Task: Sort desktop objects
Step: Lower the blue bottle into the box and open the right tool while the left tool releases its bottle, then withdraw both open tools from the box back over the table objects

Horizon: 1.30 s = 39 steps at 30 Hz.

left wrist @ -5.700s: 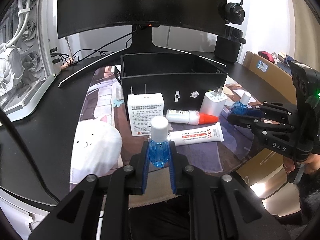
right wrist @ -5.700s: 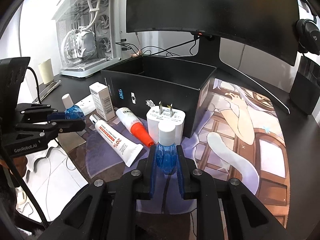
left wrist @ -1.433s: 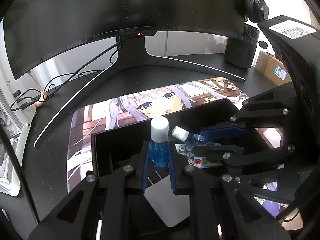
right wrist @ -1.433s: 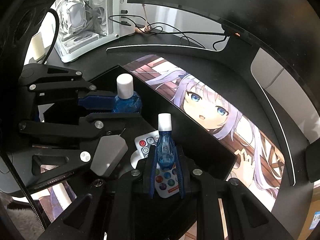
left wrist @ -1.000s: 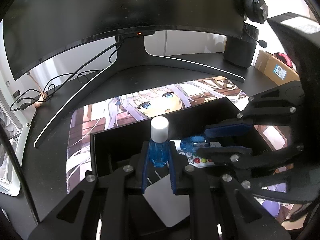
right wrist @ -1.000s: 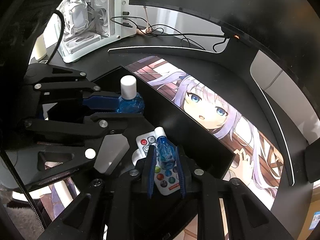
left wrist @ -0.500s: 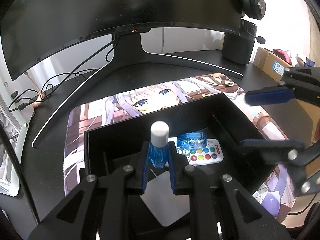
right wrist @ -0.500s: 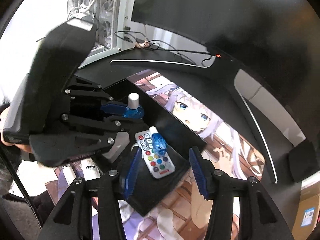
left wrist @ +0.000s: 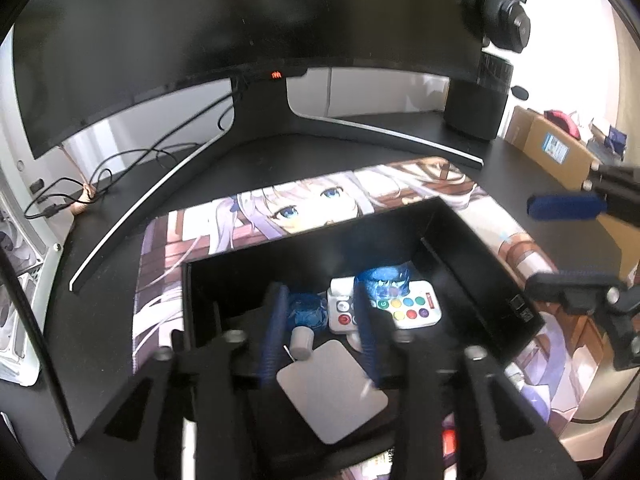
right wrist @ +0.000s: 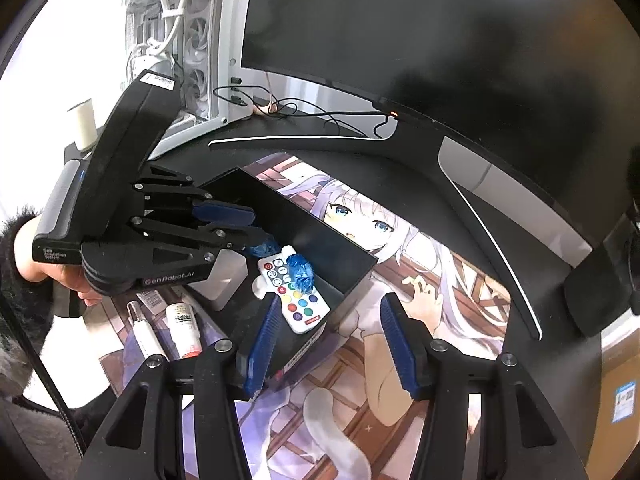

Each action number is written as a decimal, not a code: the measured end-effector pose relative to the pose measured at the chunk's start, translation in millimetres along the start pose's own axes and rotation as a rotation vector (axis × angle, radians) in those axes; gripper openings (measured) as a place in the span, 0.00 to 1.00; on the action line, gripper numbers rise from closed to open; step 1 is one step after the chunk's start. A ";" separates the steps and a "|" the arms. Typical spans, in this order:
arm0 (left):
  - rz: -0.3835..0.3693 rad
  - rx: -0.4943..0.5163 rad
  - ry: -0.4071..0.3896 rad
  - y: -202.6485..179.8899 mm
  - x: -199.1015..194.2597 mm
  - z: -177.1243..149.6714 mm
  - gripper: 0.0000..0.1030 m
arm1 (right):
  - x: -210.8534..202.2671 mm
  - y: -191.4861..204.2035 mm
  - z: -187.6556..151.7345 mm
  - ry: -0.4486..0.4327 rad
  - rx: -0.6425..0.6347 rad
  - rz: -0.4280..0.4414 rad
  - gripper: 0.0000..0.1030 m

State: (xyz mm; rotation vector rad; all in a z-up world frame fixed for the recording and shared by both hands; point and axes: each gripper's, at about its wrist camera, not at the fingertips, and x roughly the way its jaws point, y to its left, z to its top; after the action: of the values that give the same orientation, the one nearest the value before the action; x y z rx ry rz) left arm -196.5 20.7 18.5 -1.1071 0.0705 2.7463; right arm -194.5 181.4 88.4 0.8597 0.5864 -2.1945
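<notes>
A black open box (left wrist: 480,264) (right wrist: 352,280) stands on the printed desk mat. Inside lie a white remote (left wrist: 404,308) (right wrist: 296,300) with a blue bottle (left wrist: 384,280) (right wrist: 301,273) on it, a second blue bottle (left wrist: 309,312) (right wrist: 264,247) with a white cap beside it, and a grey card (left wrist: 332,392). My left gripper (left wrist: 320,332) (right wrist: 240,228) is open over the box, above the second bottle. My right gripper (right wrist: 332,340) (left wrist: 560,240) is open and empty, drawn back over the box's right end.
A curved monitor (left wrist: 240,32) on a V-shaped stand is behind the box. A white PC case (right wrist: 176,40) stands at the left, a speaker (left wrist: 476,108) and headphones (left wrist: 508,20) at the right. Tubes (right wrist: 184,328) lie on the mat left of the box.
My left gripper has opened and its blue bottle has dropped into the box beside the remote. My right gripper, open since half a second ago, has pulled further back.
</notes>
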 end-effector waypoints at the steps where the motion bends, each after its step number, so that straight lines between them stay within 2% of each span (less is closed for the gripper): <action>1: 0.002 -0.001 -0.013 -0.4 -4.8 0.1 0.46 | -0.9 -0.3 -2.4 -0.004 0.009 0.005 0.51; 3: 0.005 -0.004 -0.027 -0.7 -11.5 0.6 0.46 | -3.7 -0.1 -8.4 -0.016 0.029 0.009 0.52; 6: 0.010 -0.008 -0.046 -1.8 -22.4 0.6 0.56 | -7.8 1.6 -17.6 -0.035 0.065 0.017 0.53; 7: 0.016 -0.008 -0.057 -2.5 -27.6 -0.2 0.63 | -8.8 2.3 -20.9 -0.039 0.078 0.019 0.55; 8: 0.025 -0.010 -0.068 -3.1 -32.5 -1.2 0.68 | -10.2 3.2 -24.1 -0.047 0.092 0.018 0.64; 10: 0.035 -0.012 -0.091 -3.2 -41.4 -3.3 0.72 | -14.3 5.2 -30.2 -0.064 0.110 0.024 0.84; 13: 0.049 -0.020 -0.101 -1.7 -53.2 -9.5 0.76 | -23.3 9.6 -37.8 -0.096 0.132 0.034 0.86; 20: 0.098 -0.039 -0.109 3.4 -78.7 -32.2 0.79 | -25.4 29.7 -51.4 -0.095 0.120 0.028 0.94; 21: 0.108 -0.038 -0.113 3.7 -82.0 -35.6 0.93 | -25.9 32.7 -53.6 -0.096 0.120 0.036 0.95; 22: 0.127 -0.042 -0.131 4.7 -88.1 -41.1 1.00 | -26.0 35.3 -56.1 -0.098 0.121 0.043 0.96; 30: 0.179 -0.081 -0.141 19.8 -105.9 -67.0 1.00 | -23.1 42.8 -73.8 -0.108 0.191 0.021 0.97; 39: 0.188 -0.097 -0.079 22.2 -90.2 -90.5 1.00 | -10.8 48.6 -83.7 -0.098 0.254 -0.001 0.97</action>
State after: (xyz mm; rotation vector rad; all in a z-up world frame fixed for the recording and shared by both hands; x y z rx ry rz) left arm -74.9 -24.5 15.0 -1.0640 0.0329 2.9864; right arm -119.0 205.9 32.1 0.8730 0.2639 -2.3292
